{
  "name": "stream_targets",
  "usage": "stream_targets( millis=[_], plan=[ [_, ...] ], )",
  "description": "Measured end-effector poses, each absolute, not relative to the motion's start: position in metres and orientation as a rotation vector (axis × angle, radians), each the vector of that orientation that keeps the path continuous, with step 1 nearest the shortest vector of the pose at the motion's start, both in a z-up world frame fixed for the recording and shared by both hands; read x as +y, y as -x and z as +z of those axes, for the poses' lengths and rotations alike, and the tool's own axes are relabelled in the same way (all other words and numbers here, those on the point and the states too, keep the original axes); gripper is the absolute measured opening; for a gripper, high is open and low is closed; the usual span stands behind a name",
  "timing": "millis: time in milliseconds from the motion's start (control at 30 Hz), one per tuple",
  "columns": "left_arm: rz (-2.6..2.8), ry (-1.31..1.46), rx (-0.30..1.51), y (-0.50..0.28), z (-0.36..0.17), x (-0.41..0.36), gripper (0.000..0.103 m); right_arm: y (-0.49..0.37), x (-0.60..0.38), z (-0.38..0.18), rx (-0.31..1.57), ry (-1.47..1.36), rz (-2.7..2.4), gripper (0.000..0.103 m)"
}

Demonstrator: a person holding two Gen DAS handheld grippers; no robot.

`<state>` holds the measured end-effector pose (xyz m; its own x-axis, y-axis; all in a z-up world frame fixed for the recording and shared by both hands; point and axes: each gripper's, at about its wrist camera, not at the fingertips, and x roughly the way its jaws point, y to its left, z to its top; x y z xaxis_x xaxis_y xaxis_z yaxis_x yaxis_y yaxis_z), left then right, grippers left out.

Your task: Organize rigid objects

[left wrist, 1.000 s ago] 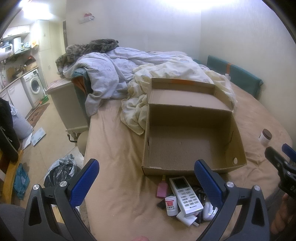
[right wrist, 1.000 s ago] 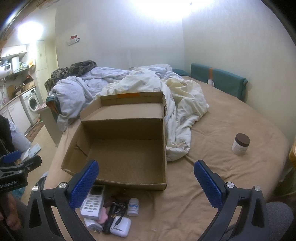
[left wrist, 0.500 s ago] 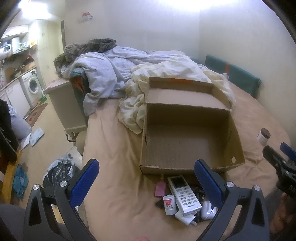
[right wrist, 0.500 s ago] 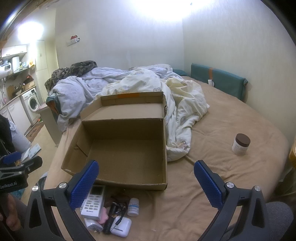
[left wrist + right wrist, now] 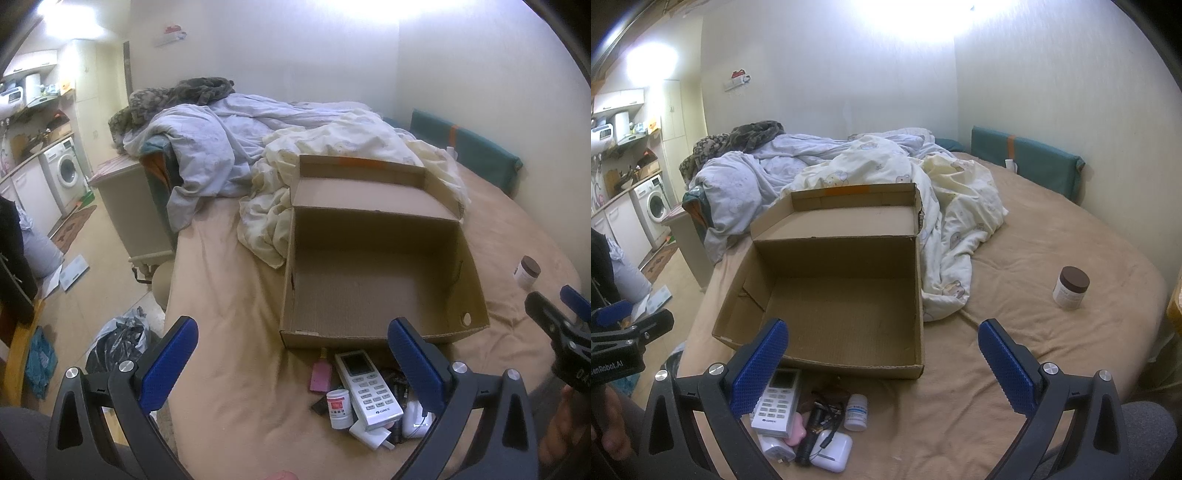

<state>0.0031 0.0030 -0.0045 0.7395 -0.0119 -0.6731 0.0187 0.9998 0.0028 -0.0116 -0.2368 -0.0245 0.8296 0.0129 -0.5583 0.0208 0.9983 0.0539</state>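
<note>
My left gripper [image 5: 291, 347] crept forward; both jaws wide, empty; remote [image 5: 367, 388] lower centre, nearer right finger; right gripper [image 5: 882, 350] likewise.

The left gripper [image 5: 291, 349] hangs level with its blue-padded fingers [image 5: 170, 360] spread wide, gripping nothing. The right gripper [image 5: 882, 350] hangs likewise, its fingers [image 5: 1006, 371] wide apart and empty. Each gripper shows at the edge of the other's view.
</note>
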Motion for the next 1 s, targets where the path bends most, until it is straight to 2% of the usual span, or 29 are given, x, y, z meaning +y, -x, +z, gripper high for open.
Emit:
stream_targets(
  millis=[1000],
  plan=[
    [-0.016, -0.008, 0.742, -0.0028, -0.0054, 0.0027, 0.102, 0.0113, -0.2369, -0.025, 0.591, -0.051, -0.006, 0.103]
  ],
)
